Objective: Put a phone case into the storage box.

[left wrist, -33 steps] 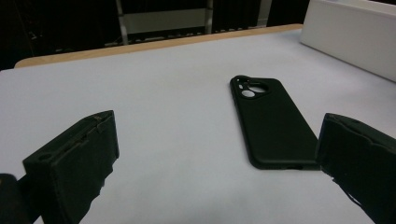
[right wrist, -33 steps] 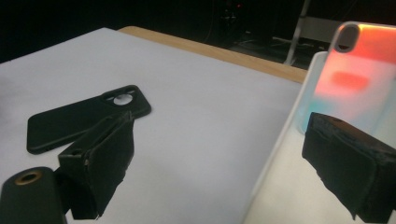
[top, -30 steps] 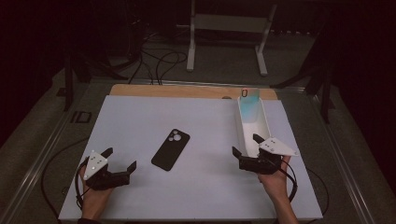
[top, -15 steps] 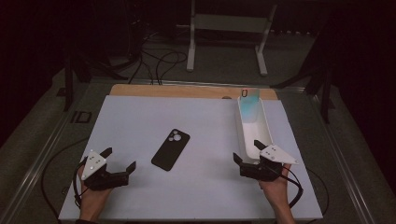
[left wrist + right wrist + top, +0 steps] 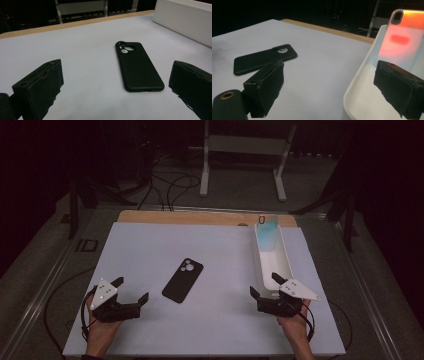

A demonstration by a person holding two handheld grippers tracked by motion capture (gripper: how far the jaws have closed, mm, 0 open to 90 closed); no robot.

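Currently I hold both grippers, left (image 5: 131, 291) and right (image 5: 263, 284), wide open near the desk's front edge, flanking the black phone case (image 5: 183, 279) for approach.

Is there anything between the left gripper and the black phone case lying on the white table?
Nothing visible. The left gripper is open, and only bare white table lies between it and the black phone case.

White tray (image 5: 182, 22) cut off by left gripper view's top and right edges
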